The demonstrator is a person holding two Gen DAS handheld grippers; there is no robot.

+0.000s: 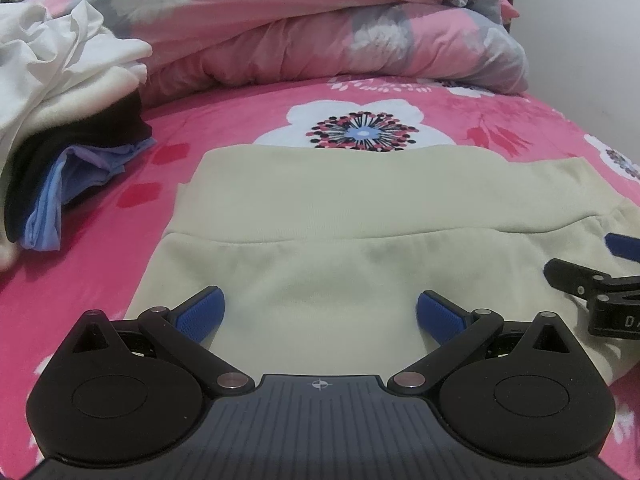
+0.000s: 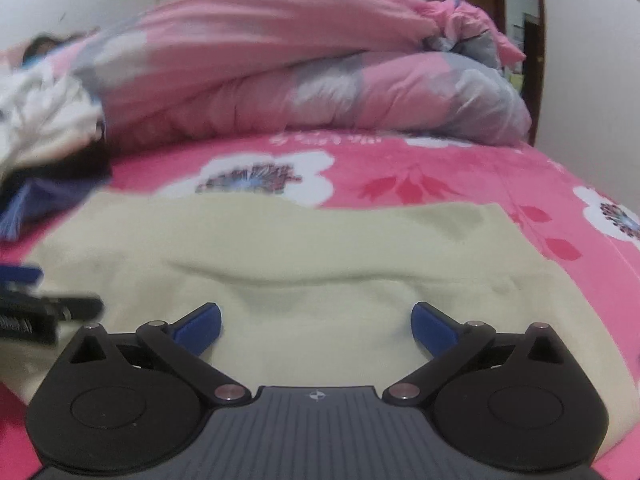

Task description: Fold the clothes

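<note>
A pale cream garment [image 1: 328, 216] lies flat on the pink flowered bed sheet [image 1: 224, 128], folded over with a seam running across it. My left gripper [image 1: 320, 312] hovers low over its near part, open, with nothing between the blue pads. At the right edge of the left wrist view the right gripper [image 1: 592, 276] shows as black links and one blue pad. In the right wrist view the same cream garment [image 2: 304, 248] fills the middle. My right gripper [image 2: 316, 322] stands wide open over it, holding nothing. The left gripper's black link [image 2: 52, 308] shows at the left edge.
A heap of white, black and blue clothes [image 1: 60, 120] lies at the left on the bed sheet [image 2: 440, 172]. A rolled pink and grey quilt [image 1: 320, 28] runs along the back. A white wall [image 1: 580, 60] stands at the right, with a doorway [image 2: 520, 20] behind.
</note>
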